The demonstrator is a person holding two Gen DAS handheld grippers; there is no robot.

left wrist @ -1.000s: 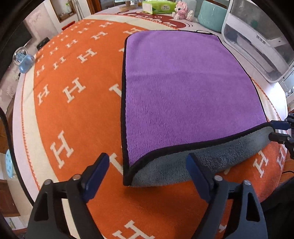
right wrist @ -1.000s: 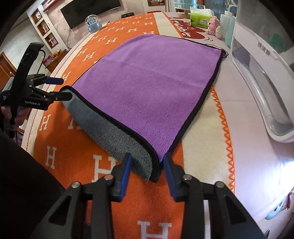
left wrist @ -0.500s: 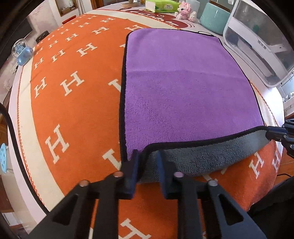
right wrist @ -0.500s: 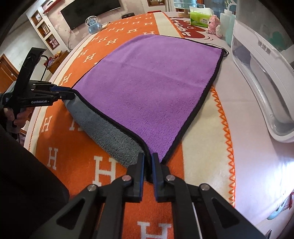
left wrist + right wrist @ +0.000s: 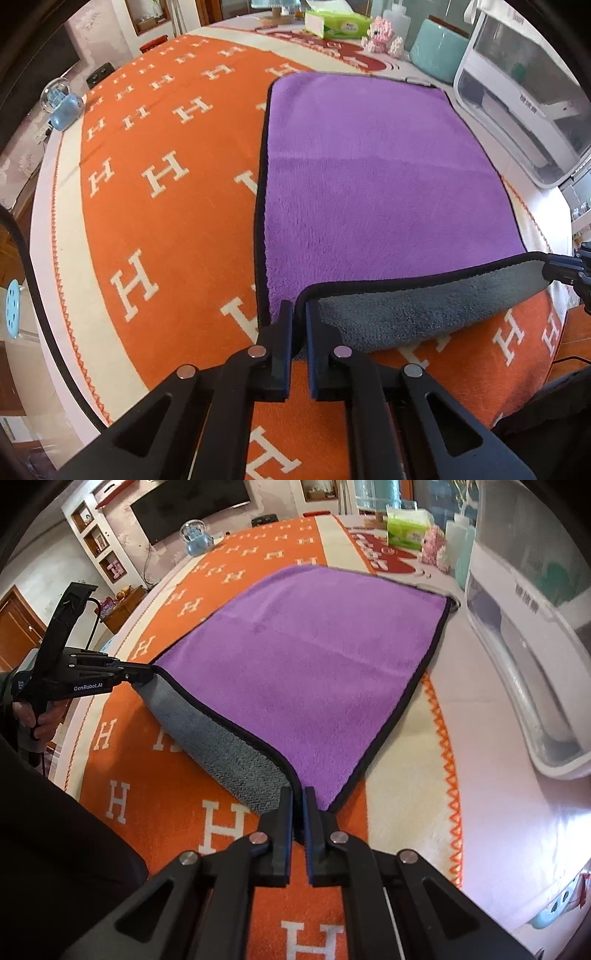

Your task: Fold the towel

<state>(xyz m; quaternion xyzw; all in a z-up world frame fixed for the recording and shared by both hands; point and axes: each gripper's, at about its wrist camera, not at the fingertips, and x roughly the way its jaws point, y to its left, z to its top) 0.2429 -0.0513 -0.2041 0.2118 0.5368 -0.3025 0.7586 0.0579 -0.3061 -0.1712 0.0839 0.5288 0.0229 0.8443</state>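
A purple towel [image 5: 373, 184] with a black hem and grey underside lies on the orange H-patterned cloth [image 5: 147, 221]; it also shows in the right wrist view [image 5: 314, 664]. My left gripper [image 5: 299, 314] is shut on its near left corner. My right gripper [image 5: 298, 799] is shut on its near right corner. The near edge is lifted off the cloth between the two grippers, showing the grey underside [image 5: 424, 295]. The left gripper also shows in the right wrist view [image 5: 140, 674], the right gripper in the left wrist view [image 5: 554, 267].
A white plastic appliance [image 5: 524, 110] stands close to the towel's right side. At the far end are a green tissue pack [image 5: 336, 24], a pink toy [image 5: 380, 35] and a teal pot [image 5: 436, 50]. A blue globe ornament [image 5: 61, 107] sits at the far left.
Both grippers went from open around the near corners to shut on them. The near edge has risen off the cloth, and more grey underside shows.
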